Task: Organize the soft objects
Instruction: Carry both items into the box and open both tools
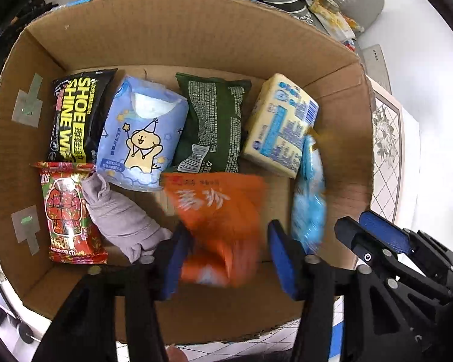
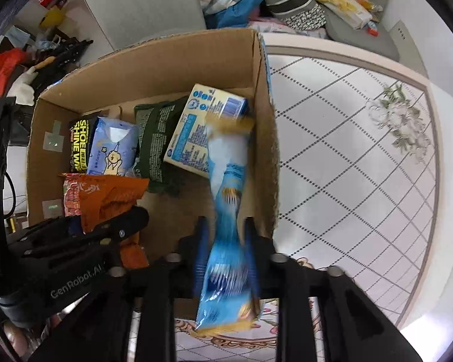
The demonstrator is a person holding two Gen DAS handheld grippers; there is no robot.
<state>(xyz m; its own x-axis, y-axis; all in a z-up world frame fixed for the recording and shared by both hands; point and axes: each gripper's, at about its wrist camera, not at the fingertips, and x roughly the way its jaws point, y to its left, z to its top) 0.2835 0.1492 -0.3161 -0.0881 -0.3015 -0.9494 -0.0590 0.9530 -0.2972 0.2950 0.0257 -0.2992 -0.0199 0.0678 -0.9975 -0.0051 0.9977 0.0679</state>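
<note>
- Left wrist view: the left gripper (image 1: 223, 259) has its blue-padded fingers (image 1: 282, 256) spread apart, not clamped; the blurred orange packet (image 1: 219, 211) sits between them, touching the left pad, over the floor of the cardboard box (image 1: 172, 39).
- Along the back of the box lie a black shoe-shine wipes pack (image 1: 75, 114), a blue cartoon tissue pack (image 1: 142, 132), a dark green pouch (image 1: 211, 126) and a yellow tissue pack (image 1: 281, 123).
- At the left lie a red packet (image 1: 69, 211) and a grey cloth (image 1: 120, 217), touching.
- Right wrist view: the right gripper (image 2: 226, 256) has its fingers (image 2: 200, 247) clenched on a blue packet (image 2: 226, 211), blurred, held inside the box by its right wall, above the yellow tissue pack.
- The box stands on a table (image 2: 362, 181) with a diamond-patterned cover.
</note>
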